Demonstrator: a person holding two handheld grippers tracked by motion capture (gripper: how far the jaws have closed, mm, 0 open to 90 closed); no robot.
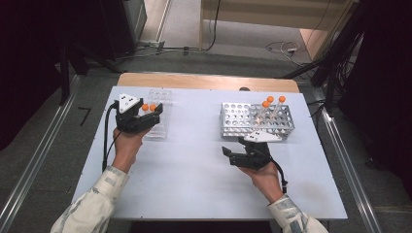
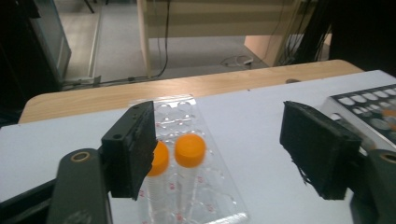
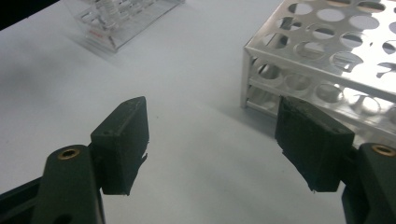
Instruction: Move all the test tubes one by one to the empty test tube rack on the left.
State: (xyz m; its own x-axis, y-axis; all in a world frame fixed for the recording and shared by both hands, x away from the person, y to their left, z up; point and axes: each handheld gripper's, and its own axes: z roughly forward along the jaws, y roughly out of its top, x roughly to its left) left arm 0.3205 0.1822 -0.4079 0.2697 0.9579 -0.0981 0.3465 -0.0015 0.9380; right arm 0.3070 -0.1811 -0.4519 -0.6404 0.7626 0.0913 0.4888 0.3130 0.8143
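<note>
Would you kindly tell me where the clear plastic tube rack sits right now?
In the high view, the clear plastic tube rack stands on the table's left side, beside the open left gripper, holding two orange-capped tubes.

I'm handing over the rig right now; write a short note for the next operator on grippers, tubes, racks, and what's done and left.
Left gripper: open, holds nothing, at the clear plastic rack.
Right gripper: open, holds nothing, in front of the white perforated metal rack.
Two orange-capped clear tubes stand in the clear rack; three more stand in the metal rack.
Done, apparently: two tubes moved over. Left, probably: the remaining three.
</note>
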